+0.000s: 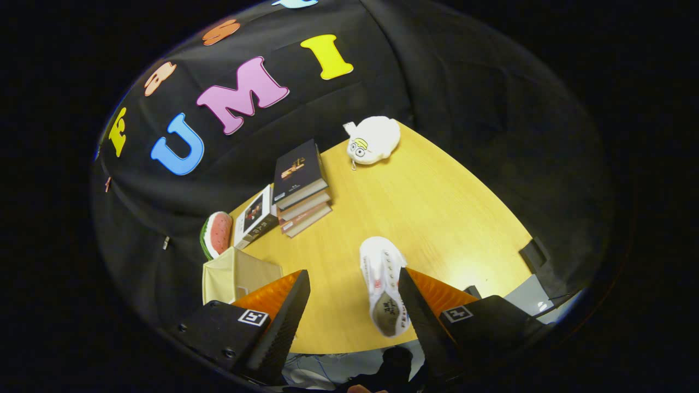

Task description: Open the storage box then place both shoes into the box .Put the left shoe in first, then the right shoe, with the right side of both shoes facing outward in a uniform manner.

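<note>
A handheld gripper (349, 305) hangs high over a wooden table (437, 218), its two fingers spread wide apart and holding nothing. A white shoe (382, 284) lies on the table just inside the right finger, toe pointing away and its opening toward the camera; whether the finger touches it cannot be told. Only this one shoe can be made out. Beyond the left finger sits the beige storage box (235, 275), near the table's edge, and from this angle it is unclear whether it is open or closed. Behind it lie a watermelon-slice toy (217, 233), a single book (255, 217) and a stack of books (302, 188); a white plush toy (374, 140) rests at the far end. The work appears to be at an early stage, with no shoe yet in the box. The next move likely calls for lowering toward the box to open it, or closing the fingers around the shoe.
</note>
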